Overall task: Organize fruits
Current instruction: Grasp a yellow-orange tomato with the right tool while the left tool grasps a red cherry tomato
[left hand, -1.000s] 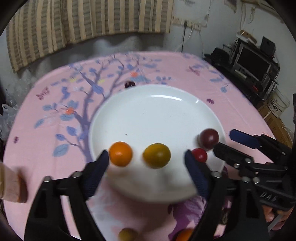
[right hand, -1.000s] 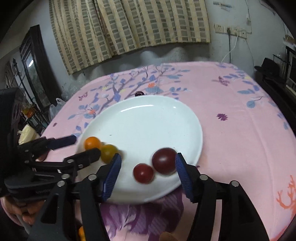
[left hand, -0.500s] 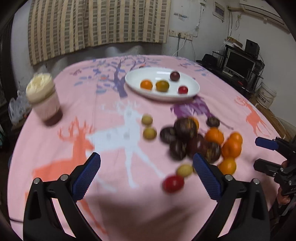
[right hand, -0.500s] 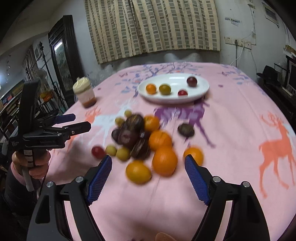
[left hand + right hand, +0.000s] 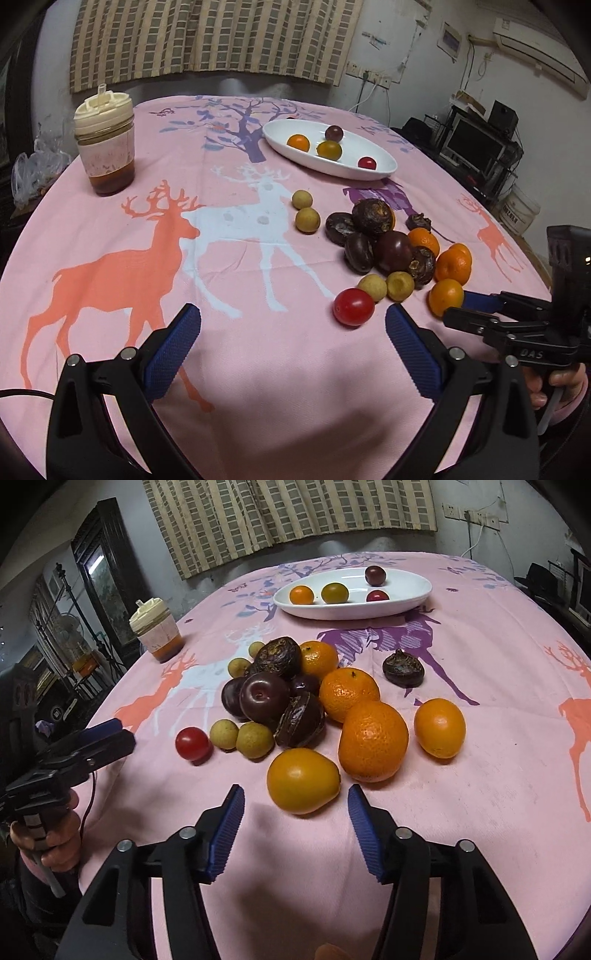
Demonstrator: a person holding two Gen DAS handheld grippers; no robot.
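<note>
A white oval plate (image 5: pixel 384 168) (image 5: pixel 421 590) at the far side of the pink tablecloth holds several small tomatoes and a plum. A pile of dark plums, brown chestnuts, tangerines (image 5: pixel 373 740) and yellow longans (image 5: pixel 306 220) lies mid-table. My left gripper (image 5: pixel 291 317) is wide open and empty, with a red cherry tomato (image 5: pixel 353 306) (image 5: pixel 192 743) just beyond its right fingertip. My right gripper (image 5: pixel 295 792) has its jaws closing; a smooth orange fruit (image 5: pixel 303 781) (image 5: pixel 446 297) sits just ahead between the tips, untouched by the pads.
A jar with a cream lid (image 5: pixel 105 147) (image 5: pixel 157 631) stands at the left of the table. A lone brown chestnut (image 5: pixel 402 669) lies right of the pile. A TV stand (image 5: pixel 476 147) and a white bucket (image 5: pixel 517 214) are beyond the right edge.
Both grippers have pulled back from the plate to the near side of the table, so the plate is now far off. The left jaws widened; the right jaws widened, then narrowed.
</note>
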